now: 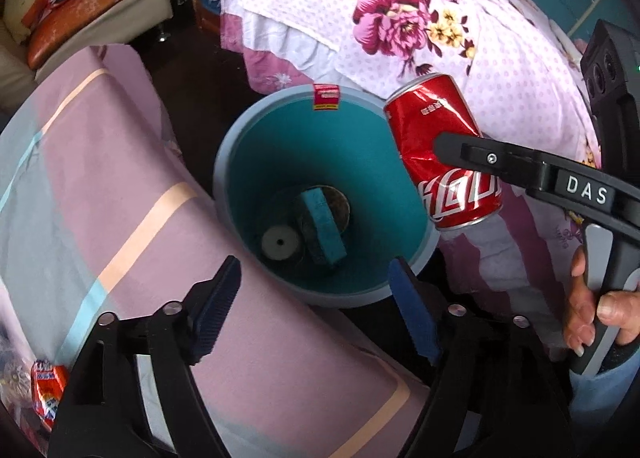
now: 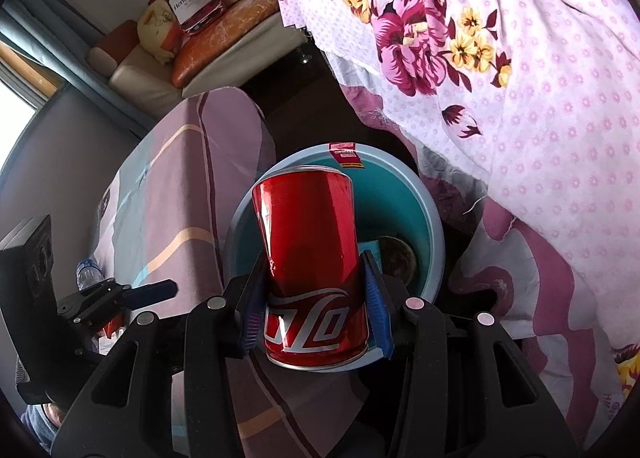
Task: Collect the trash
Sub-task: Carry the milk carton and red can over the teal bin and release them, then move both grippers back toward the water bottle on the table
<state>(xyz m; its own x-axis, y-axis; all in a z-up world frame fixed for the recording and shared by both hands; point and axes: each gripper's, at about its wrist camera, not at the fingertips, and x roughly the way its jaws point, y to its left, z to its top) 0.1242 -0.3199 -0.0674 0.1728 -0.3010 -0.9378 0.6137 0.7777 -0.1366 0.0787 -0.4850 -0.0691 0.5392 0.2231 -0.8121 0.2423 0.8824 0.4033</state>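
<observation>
Can (image 2: pixel 310 258) sits pinched in our right claw (image 2: pixel 314 308) above the bin (image 2: pixel 434 242); our left claw (image 1: pixel 316 308) hangs spread and empty over that bin, box (image 1: pixel 324 224) below.

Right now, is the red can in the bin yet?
Not yet. The right gripper holds the red can above the bin.

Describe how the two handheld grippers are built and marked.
Both are black plastic frames with round silver rivets. The left gripper and right gripper each carry ridged dark blue pads on their fingers. The right one bears white letters "DAS" on its side and has a grey handle.
</observation>
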